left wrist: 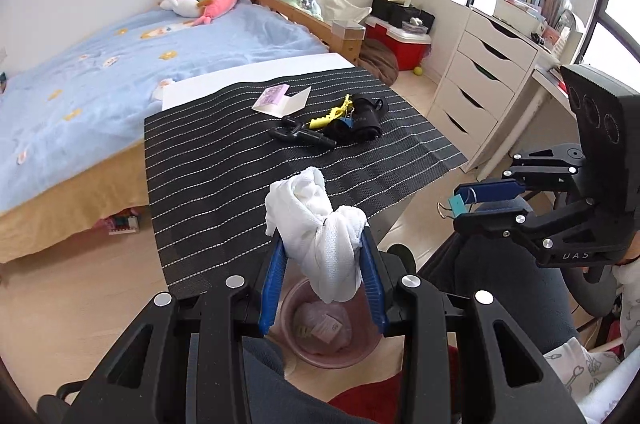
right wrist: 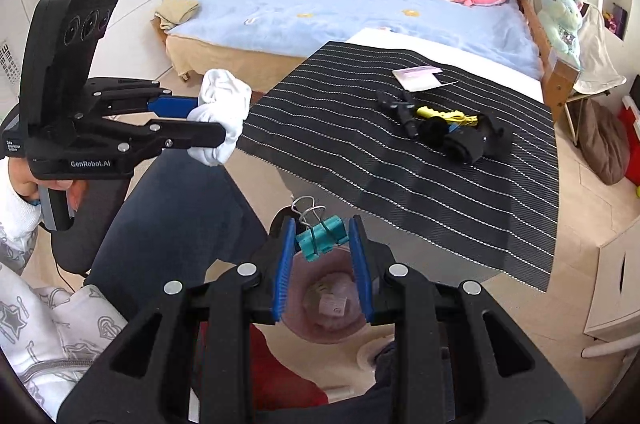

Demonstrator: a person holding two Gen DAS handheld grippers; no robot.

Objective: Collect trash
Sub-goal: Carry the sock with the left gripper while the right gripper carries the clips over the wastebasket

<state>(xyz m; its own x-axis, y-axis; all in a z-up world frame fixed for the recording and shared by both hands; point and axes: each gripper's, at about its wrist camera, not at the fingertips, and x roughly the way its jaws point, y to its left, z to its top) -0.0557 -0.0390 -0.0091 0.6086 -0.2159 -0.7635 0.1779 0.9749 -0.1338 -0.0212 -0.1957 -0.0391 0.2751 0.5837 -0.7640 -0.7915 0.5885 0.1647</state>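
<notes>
My left gripper (left wrist: pixel 322 236) is shut on a crumpled white cloth (left wrist: pixel 320 220) and holds it above a pink bin (left wrist: pixel 320 332) on the floor; it also shows in the right wrist view (right wrist: pixel 222 128) with the cloth (right wrist: pixel 222 116). My right gripper (right wrist: pixel 322 232) is shut on a teal binder clip (right wrist: pixel 320 236) above the same pink bin (right wrist: pixel 332 300), which holds some paper scraps. In the left wrist view the right gripper (left wrist: pixel 456 206) shows at right with the clip (left wrist: pixel 454 206).
A black striped mat (left wrist: pixel 280 160) covers a low table with a white card (left wrist: pixel 282 100), a yellow clip (left wrist: pixel 330 114), a black tool (left wrist: pixel 300 136) and a black pouch (left wrist: pixel 356 122). A blue bed (left wrist: pixel 100 76) stands behind, white drawers (left wrist: pixel 480 76) at right.
</notes>
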